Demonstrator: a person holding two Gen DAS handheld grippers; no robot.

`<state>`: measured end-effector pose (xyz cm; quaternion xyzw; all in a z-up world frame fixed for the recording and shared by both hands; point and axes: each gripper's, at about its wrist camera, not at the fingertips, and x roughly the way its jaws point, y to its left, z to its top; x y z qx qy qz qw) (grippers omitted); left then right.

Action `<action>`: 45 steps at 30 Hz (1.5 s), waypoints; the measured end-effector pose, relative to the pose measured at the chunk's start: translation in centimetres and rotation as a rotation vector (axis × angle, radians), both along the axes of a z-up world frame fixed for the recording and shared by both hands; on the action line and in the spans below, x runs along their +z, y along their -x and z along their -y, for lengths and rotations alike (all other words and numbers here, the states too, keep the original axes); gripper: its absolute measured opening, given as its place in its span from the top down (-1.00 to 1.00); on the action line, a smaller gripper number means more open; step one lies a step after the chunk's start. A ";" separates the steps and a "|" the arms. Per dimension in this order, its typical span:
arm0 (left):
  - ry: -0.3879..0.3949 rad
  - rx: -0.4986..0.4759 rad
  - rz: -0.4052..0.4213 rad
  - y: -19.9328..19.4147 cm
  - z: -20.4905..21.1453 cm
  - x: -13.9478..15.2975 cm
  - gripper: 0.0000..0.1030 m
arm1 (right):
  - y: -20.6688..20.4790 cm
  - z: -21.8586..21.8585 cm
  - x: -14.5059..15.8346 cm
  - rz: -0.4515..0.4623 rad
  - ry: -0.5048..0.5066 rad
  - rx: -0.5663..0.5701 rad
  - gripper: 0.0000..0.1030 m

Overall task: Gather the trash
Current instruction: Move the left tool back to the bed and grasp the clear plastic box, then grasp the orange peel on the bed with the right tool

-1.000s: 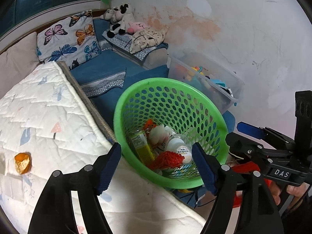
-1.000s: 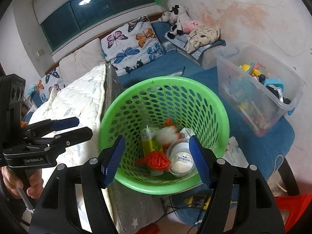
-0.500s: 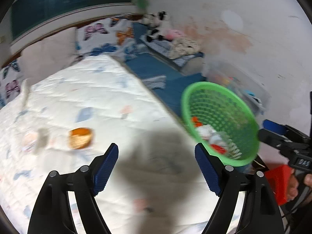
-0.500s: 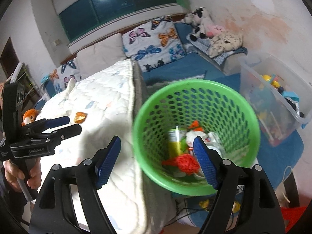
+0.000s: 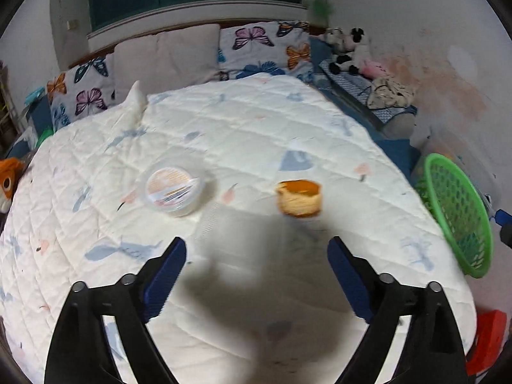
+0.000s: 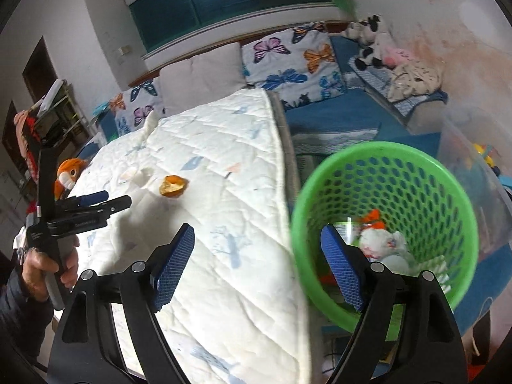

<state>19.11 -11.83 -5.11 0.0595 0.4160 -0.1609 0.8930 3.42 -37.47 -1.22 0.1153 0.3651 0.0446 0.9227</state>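
My left gripper has swung away from the green basket, which now sits off beyond its right finger, and faces the quilt. Its fingers are wide apart and empty. Ahead of them lie an orange peel and a round tub, so I judge those come next. My right gripper, also wide apart and empty, hangs beside the basket. Butterfly pillows line the headboard.
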 end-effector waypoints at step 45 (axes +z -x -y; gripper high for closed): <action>0.055 -0.021 0.042 -0.4 -5.8 1.2 -0.43 | -12.6 -13.1 -4.3 -0.100 0.038 0.283 -0.49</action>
